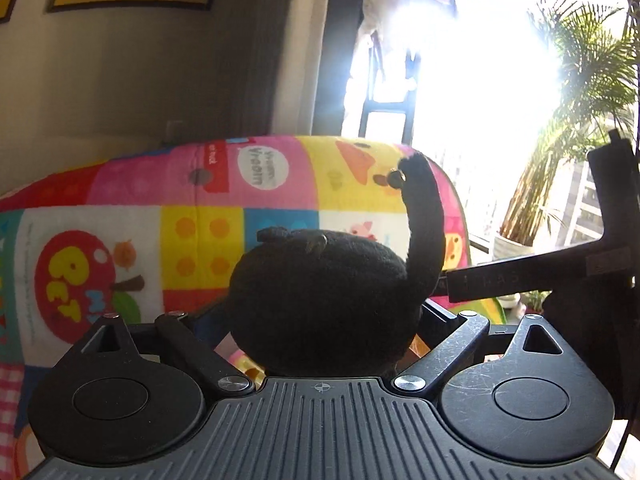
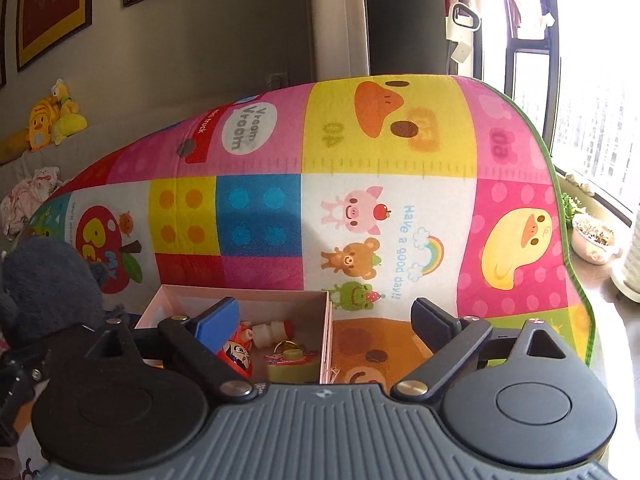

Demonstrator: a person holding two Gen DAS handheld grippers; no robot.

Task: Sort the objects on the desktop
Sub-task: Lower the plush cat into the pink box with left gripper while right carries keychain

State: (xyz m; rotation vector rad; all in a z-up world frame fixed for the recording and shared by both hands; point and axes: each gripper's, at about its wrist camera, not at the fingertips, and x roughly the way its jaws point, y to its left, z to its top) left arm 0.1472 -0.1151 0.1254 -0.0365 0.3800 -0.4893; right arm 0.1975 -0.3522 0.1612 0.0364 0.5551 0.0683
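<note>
A bright patchwork mat [image 2: 360,184] is filling the background under a glaring window. In the left view, the black plush [image 1: 320,300] is sitting centre frame between the left gripper [image 1: 320,344] jaws, hiding both fingertips (so I cannot tell whether they are pinching it). The right gripper [image 2: 324,320] is standing wide and empty, with the pink box [image 2: 240,300] lower centre, just ahead.

Black plush toy [image 1: 320,300] upright between left claw's [image 1: 320,320] fingers

Framed pictures [image 2: 52,12] hang above yellow plush toys [image 2: 56,120] (sofa-top), palm [image 1: 580,120] beside window.
</note>
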